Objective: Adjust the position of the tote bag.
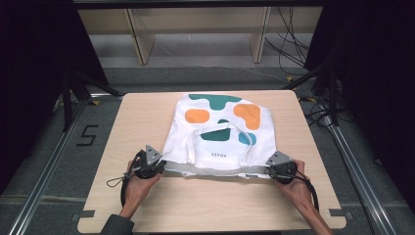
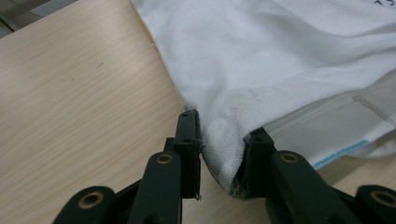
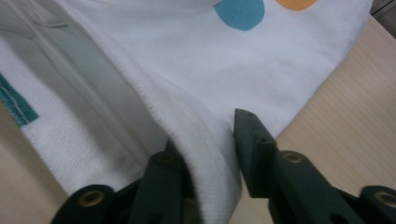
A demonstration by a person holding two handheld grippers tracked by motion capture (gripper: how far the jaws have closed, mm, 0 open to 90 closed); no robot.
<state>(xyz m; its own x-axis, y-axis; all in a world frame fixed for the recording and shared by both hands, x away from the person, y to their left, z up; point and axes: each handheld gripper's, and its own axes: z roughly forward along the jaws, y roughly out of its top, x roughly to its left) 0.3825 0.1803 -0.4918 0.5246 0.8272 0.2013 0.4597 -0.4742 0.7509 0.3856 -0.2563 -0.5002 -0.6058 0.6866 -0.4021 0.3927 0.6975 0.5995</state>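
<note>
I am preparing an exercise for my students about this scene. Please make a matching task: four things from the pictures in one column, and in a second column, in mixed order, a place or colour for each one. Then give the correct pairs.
Column 1
1. left gripper
2. right gripper
3. handle
4. table

Column 2
A. light wood, under the tote bag
B. lies in a loop on top of the bag
C. closed on the bag's near left corner
D. closed on the bag's near right corner

Pairs: 1-C, 2-D, 3-B, 4-A
</note>
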